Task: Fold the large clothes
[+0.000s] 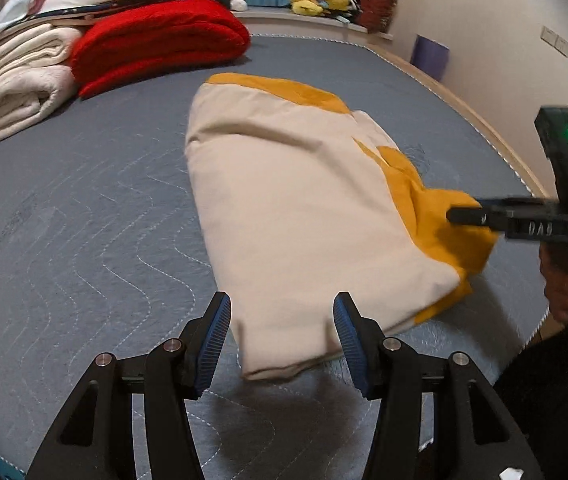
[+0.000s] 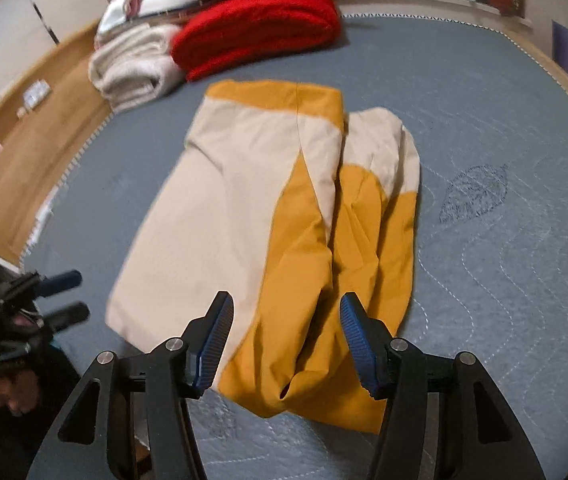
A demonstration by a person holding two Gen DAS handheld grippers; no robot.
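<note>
On the grey quilted bed [image 1: 84, 220], my cream-and-yellow jacket [image 1: 292, 208] lies half folded, unfinished, both my left tongs [image 1: 282, 336] and right tongs [image 2: 286, 340] open, empty.

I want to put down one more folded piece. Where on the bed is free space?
The grey mattress is bare right of the cream and yellow garment, toward the wall. Another bare patch lies left of it, below the red blanket and white blanket. The far left corner is crowded.

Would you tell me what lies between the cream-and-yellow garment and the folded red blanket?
Nothing: in the right wrist view only bare grey mattress cover separates the garment from the red blanket.
</note>
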